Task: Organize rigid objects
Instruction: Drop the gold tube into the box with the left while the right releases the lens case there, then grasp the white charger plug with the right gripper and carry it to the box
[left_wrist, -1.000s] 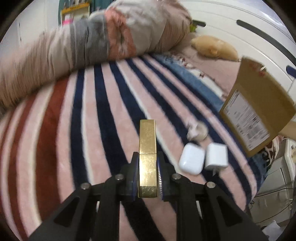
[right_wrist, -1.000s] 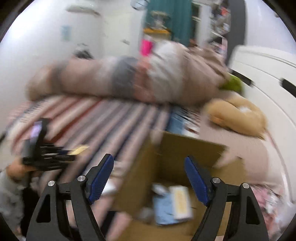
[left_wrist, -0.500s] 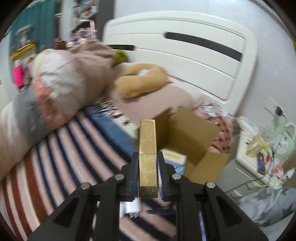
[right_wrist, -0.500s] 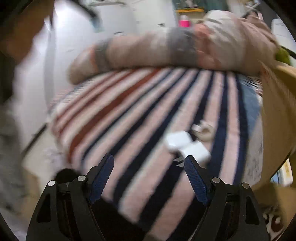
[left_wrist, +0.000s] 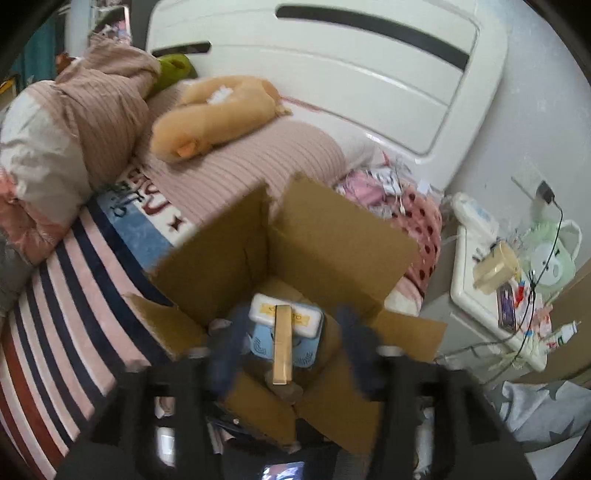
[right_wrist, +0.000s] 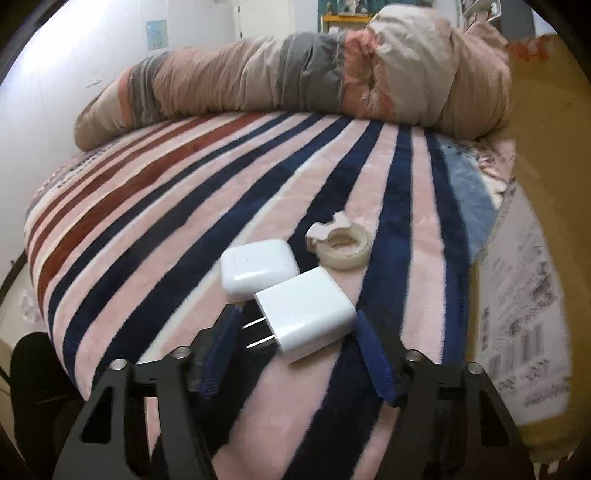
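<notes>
In the left wrist view my left gripper (left_wrist: 291, 354) is open above the open cardboard box (left_wrist: 332, 236). A gold bar-shaped object (left_wrist: 282, 343) is free between the spread fingers, over a white case (left_wrist: 284, 319) and a blue item inside the box. In the right wrist view my right gripper (right_wrist: 295, 350) is open, its fingers on either side of a white plug charger (right_wrist: 306, 314) on the striped blanket (right_wrist: 166, 206). A white earbuds case (right_wrist: 256, 266) and a tape roll (right_wrist: 341, 245) lie just beyond it.
A rolled duvet (right_wrist: 295, 74) lies along the bed's far side. The box wall (right_wrist: 546, 221) stands at the right of the right wrist view. A plush toy (left_wrist: 214, 114), headboard (left_wrist: 332, 74) and cluttered nightstand (left_wrist: 498, 295) surround the box.
My left gripper swung from the blanket to over the box and opened, releasing the gold bar. My right gripper moved from the box down to the blanket, around the charger.
</notes>
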